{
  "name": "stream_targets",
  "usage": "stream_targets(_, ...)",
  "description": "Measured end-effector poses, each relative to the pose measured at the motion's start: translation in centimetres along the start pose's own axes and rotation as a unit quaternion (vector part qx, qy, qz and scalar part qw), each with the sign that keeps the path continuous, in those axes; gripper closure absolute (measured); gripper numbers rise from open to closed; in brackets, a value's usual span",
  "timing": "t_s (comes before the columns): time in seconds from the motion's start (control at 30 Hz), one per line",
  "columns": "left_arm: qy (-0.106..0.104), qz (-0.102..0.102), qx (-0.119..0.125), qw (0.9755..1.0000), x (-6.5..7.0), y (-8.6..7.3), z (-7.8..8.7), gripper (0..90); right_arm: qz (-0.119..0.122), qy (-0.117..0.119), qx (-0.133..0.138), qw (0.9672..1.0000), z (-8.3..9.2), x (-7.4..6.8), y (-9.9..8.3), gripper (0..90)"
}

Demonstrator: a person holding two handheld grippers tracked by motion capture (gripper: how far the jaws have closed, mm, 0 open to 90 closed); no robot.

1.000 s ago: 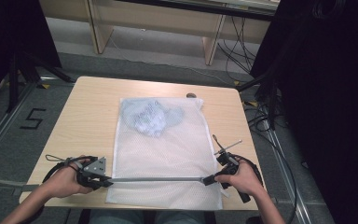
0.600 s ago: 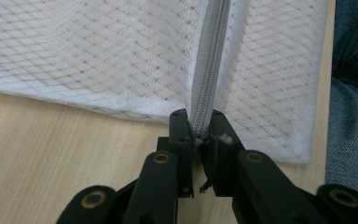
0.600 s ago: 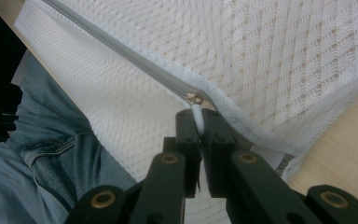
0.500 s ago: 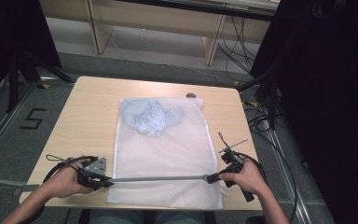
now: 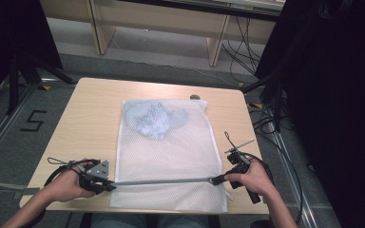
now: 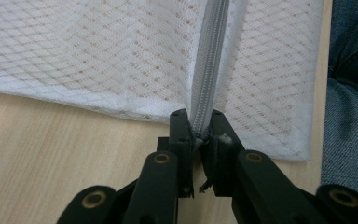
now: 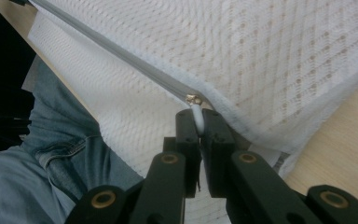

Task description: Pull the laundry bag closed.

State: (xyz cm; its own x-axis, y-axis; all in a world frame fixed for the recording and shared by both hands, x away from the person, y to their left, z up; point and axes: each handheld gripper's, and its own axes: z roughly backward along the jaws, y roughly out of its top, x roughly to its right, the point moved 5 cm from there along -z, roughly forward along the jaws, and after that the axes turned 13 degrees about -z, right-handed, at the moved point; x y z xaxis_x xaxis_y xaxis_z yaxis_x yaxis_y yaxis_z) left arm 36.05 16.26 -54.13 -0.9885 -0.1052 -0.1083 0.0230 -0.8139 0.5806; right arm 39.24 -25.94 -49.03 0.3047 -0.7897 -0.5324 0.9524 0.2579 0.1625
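Because the left gripper (image 6: 196,135) pinches the zip's (image 5: 161,181) end low in the high view, anchoring the mesh bag (image 5: 166,152) at mid-table, the right gripper (image 7: 199,122), clamped on the pull tab (image 7: 196,116), can likely run it taut along the bag's near edge.

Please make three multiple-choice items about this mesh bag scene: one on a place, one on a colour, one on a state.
1. Where in the mesh bag does the bundled cloth lie?
A. far end
B. near end
C. outside it

2. What colour is the zipper tape?
A. red
B. grey
C. black

3. What does the right gripper hold?
A. nothing
B. the cloth
C. the zipper pull

Answers: 1 A, the cloth sits away from the person's hands. 2 B, the left gripper view shows grey tape. 3 C, the jaws pinch the white pull tab, while the left gripper clamps the zipper's other end.
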Motion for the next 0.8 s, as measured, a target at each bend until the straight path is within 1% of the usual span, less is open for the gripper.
stream_targets(0.03, 0.0, 0.0, 0.001, 1.0, 0.0, 0.0, 0.0, 81.9, -0.002, 0.009, -0.001, 1.0, 0.0, 0.0, 0.0, 87.0)
stream_targets(0.07, -0.001, 0.0, -0.001, 1.0, 0.0, 0.0, 0.0, 81.9, -0.001, 0.012, -0.005, 0.9999, 0.0, 0.1, -0.2, 87.0)
stream_targets(0.1, 0.0, -0.001, -0.002, 1.0, 0.0, 0.0, 0.0, 81.9, -0.023, 0.013, -0.009, 0.9996, 0.1, -0.1, -0.3, 87.0)
stream_targets(0.13, 0.0, -0.003, -0.004, 1.0, -0.1, -0.1, 0.1, 82.0, -0.001, 0.01, -0.001, 1.0, -0.1, 0.3, -0.3, 87.0)
stream_targets(0.17, 0.003, -0.003, -0.01, 0.9999, -0.2, -0.2, 0.2, 82.0, -0.003, 0.01, -0.001, 0.9999, 0.1, 0.4, -0.3, 87.1)
stream_targets(0.2, 0.012, -0.004, -0.018, 0.9998, -0.4, -0.5, 0.5, 82.0, -0.009, -0.036, -0.006, 0.9993, 0.2, 0.8, -0.4, 87.1)
stream_targets(0.23, 0.016, 0.003, -0.018, 0.9997, -0.6, -0.9, 0.7, 82.0, -0.014, -0.042, 0.003, 0.999, 0.6, 1.5, -0.3, 87.1)
stream_targets(0.27, 0.011, 0.006, -0.014, 0.9998, -0.5, -1.1, 0.8, 82.1, -0.009, -0.016, 0.013, 0.9998, 1.0, 2.0, -0.4, 87.1)
stream_targets(0.3, 0.006, 0.005, -0.016, 0.9998, -0.5, -1.0, 0.8, 82.0, -0.018, 0.003, 0.017, 0.9997, 1.4, 1.9, -0.5, 87.1)
stream_targets(0.33, 0.013, 0.0, -0.018, 0.9997, -0.4, -0.8, 0.7, 82.0, -0.015, 0.001, 0.022, 0.9997, 1.7, 1.9, -0.6, 87.1)
stream_targets(0.37, 0.013, 0.003, -0.017, 0.9998, -0.4, -0.6, 0.5, 82.0, -0.022, 0.0, 0.016, 0.9996, 1.9, 1.5, -0.7, 87.1)
stream_targets(0.4, 0.012, -0.005, -0.022, 0.9997, -0.4, -0.6, 0.6, 82.0, -0.016, -0.015, 0.012, 0.9997, 1.9, 1.5, -0.7, 87.0)
stream_targets(0.43, 0.012, -0.002, -0.02, 0.9997, -0.4, -0.6, 0.6, 82.0, -0.018, -0.019, 0.01, 0.9996, 1.8, 1.5, -0.7, 87.0)
stream_targets(0.47, 0.013, 0.011, -0.008, 0.9998, -0.3, -0.6, 0.5, 82.0, -0.018, -0.017, 0.007, 0.9997, 1.7, 1.6, -0.6, 87.0)
stream_targets(0.5, 0.012, 0.001, -0.018, 0.9998, -0.4, -0.8, 0.7, 82.0, 0.01, -0.021, 0.013, 0.9996, 1.3, 2.2, -0.6, 87.1)
stream_targets(0.53, 0.011, 0.002, -0.015, 0.9998, -0.4, -0.9, 0.7, 82.0, -0.016, -0.003, 0.005, 0.9999, 1.5, 1.8, -0.6, 87.0)
stream_targets(0.57, 0.013, 0.007, -0.011, 0.9998, -0.4, -0.9, 0.6, 82.0, -0.037, -0.011, 0.002, 0.9993, 1.3, 1.7, -0.6, 87.0)
stream_targets(0.6, 0.011, 0.001, -0.016, 0.9998, -0.5, -1.0, 0.7, 81.9, -0.026, -0.02, 0.002, 0.9995, 1.2, 1.9, -0.6, 87.0)
stream_targets(0.63, 0.011, 0.002, -0.015, 0.9998, -0.5, -1.0, 0.7, 82.0, -0.035, -0.037, 0.003, 0.9987, 1.1, 2.3, -0.7, 87.0)
stream_targets(0.67, 0.011, 0.001, -0.014, 0.9998, -0.5, -0.9, 0.7, 81.9, -0.018, -0.023, 0.006, 0.9995, 1.0, 2.5, -0.7, 87.0)
stream_targets(0.7, 0.01, 0.011, -0.005, 0.9999, -0.3, -0.8, 0.6, 82.0, -0.02, -0.031, 0.009, 0.9993, 0.9, 2.7, -0.8, 87.1)
stream_targets(0.73, 0.009, 0.003, -0.011, 0.9999, -0.4, -0.9, 0.6, 82.0, -0.034, -0.029, 0.004, 0.999, 0.8, 2.6, -0.9, 87.1)
stream_targets(0.77, 0.007, 0.006, -0.009, 0.9999, -0.4, -0.8, 0.6, 82.0, -0.019, -0.028, 0.01, 0.9994, 0.7, 2.9, -0.9, 87.1)
stream_targets(0.8, 0.003, 0.006, -0.009, 0.9999, -0.4, -0.8, 0.6, 82.0, -0.015, -0.033, 0.01, 0.9993, 0.6, 3.1, -1.0, 87.1)
